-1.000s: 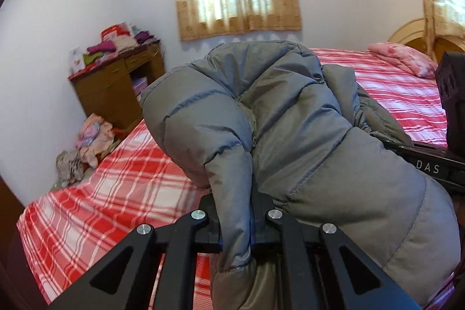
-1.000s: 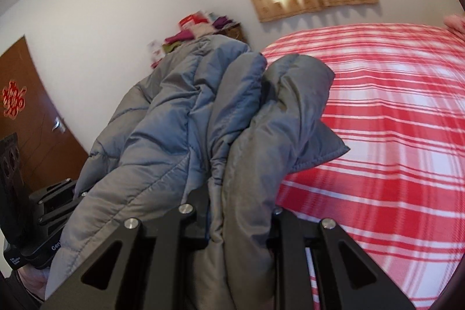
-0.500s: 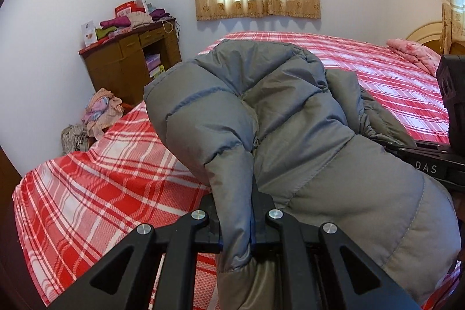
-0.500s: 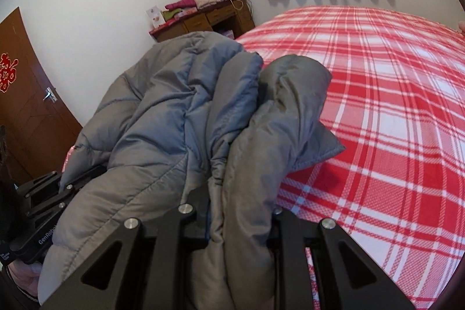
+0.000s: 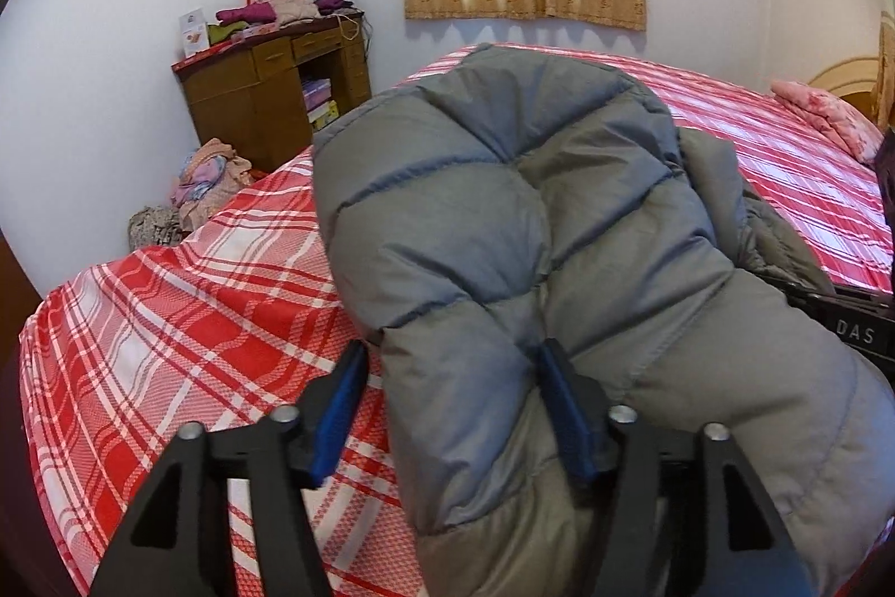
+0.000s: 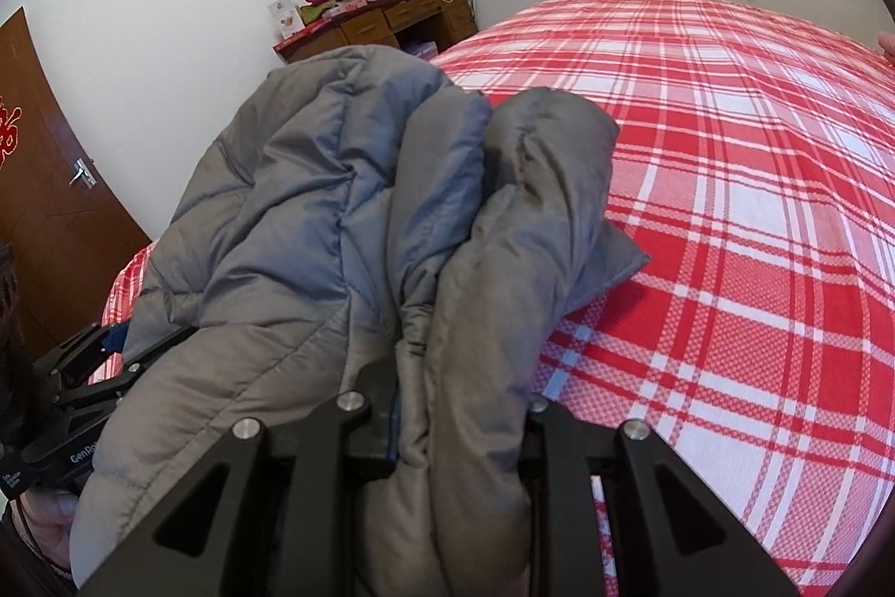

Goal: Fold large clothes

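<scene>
A bulky grey puffer jacket [image 5: 531, 228] lies bunched on the near corner of the red plaid bed [image 5: 184, 328]. My left gripper [image 5: 453, 373] is open, its blue pads [image 5: 341, 407] spread either side of a jacket fold that still lies between them. My right gripper [image 6: 458, 418] is shut on a thick fold of the jacket [image 6: 358, 205], which drapes over both fingers and hides the tips. The left gripper also shows in the right wrist view [image 6: 100, 362], at the jacket's left end.
A wooden desk [image 5: 268, 93] piled with clothes and boxes stands against the far wall. A heap of clothes [image 5: 207, 177] lies on the floor beside the bed. A pink pillow [image 5: 822, 116] and headboard are at the right. A brown door [image 6: 39, 205] is left.
My left gripper has opened and let go of the jacket fold. Both grippers have come lower toward the bed with the jacket. The right gripper stays shut on it.
</scene>
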A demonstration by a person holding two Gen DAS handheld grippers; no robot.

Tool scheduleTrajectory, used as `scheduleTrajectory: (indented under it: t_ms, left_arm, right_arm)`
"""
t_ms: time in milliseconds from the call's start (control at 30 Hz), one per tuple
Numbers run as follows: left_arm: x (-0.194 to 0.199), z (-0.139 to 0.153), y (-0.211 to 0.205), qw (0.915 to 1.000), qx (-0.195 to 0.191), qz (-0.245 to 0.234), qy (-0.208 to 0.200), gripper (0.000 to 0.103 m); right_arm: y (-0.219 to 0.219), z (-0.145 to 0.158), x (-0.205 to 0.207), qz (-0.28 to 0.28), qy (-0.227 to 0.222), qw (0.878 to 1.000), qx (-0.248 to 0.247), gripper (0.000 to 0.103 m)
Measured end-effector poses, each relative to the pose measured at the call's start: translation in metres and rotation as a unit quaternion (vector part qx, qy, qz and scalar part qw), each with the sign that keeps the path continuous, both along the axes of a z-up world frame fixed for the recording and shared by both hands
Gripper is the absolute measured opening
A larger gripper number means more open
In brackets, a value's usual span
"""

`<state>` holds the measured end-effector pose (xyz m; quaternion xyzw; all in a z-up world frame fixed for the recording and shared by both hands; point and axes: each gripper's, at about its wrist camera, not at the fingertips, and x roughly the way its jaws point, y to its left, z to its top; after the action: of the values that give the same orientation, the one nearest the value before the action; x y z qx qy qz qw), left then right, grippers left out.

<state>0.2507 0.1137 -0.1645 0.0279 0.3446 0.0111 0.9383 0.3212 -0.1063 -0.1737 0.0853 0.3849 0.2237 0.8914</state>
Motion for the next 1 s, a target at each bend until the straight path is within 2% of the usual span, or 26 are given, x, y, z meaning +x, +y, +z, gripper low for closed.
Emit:
scheduleTrajectory:
  t_ms: [67,400,600,733,1000]
  left_arm:
    - [0.001,-0.001,0.005,1.0000,-0.005,0.007,0.000,0.075]
    - [0.006,-0.007,0.014,0.9992,-0.017,0.035,0.001,0.094]
    - [0.009,-0.013,0.017,0.9988,-0.031,0.038,0.003,0.097]
    - [0.010,-0.015,0.019,0.9985,-0.038,0.039,0.003,0.098]
    - [0.012,-0.017,0.019,0.9981,-0.045,0.041,0.004,0.098]
  right_arm:
    - [-0.001,-0.001,0.000,-0.002,0.000,1.000,-0.001,0.025]
    - [0.000,-0.004,-0.003,-0.017,-0.008,1.000,-0.020,0.034]
    - [0.003,-0.004,-0.004,-0.022,-0.011,0.999,-0.037,0.037]
    - [0.002,-0.007,-0.003,-0.029,-0.006,0.999,-0.035,0.044]
    - [0.003,-0.007,0.001,-0.035,0.001,0.998,-0.045,0.047]
